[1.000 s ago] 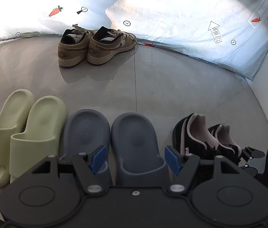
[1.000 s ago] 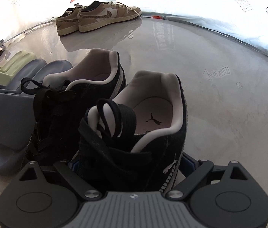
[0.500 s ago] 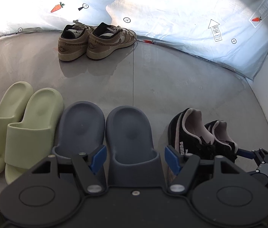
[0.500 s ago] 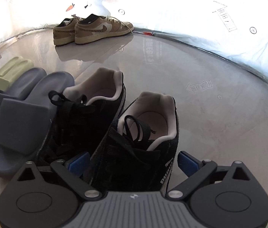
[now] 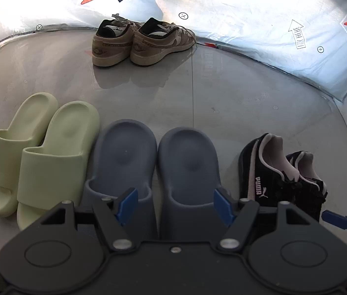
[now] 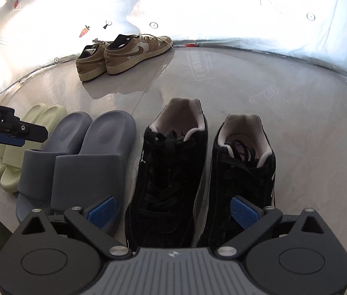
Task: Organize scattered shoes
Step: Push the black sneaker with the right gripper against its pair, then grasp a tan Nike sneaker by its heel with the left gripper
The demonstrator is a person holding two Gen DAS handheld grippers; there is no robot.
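The glossy grey floor [image 5: 247, 93] carried four pairs of footwear. Three pairs stood in a row along its near edge, heels toward the far edge: pale green moulded foam slides [image 5: 38, 154] at the left, slate-blue moulded foam slides [image 5: 153, 164] in the middle, and black suede lace-up sneakers with pale pink lining [image 6: 202, 162] at the right. The two shoes of each pair stood side by side, upright and roughly parallel. A pair of tan suede low-top sneakers [image 5: 139, 41] stood well apart from the row, at the far edge of the floor, against a white printed plastic sheet [image 5: 259, 24] bearing carrot and arrow marks.

The left gripper [image 5: 174, 205] hung above the toe end of the slate-blue slides. Its blue pads [image 5: 126, 202] stood apart with nothing clamped between them; the right-hand slide of that pair lay below the gap, the left-hand slide below the left pad.

The right gripper [image 6: 173, 209] hung above the toe end of the black sneakers. Its jaws had just been opening and stood wide apart, with the pads [image 6: 243, 212] clear of the suede. The left-hand sneaker lay below the gap between the fingers; the right-hand sneaker lay under the right finger. Neither sneaker was held, and both rested flat on the floor.

In the right wrist view the left gripper's fingers entered from the left edge, over the green slides
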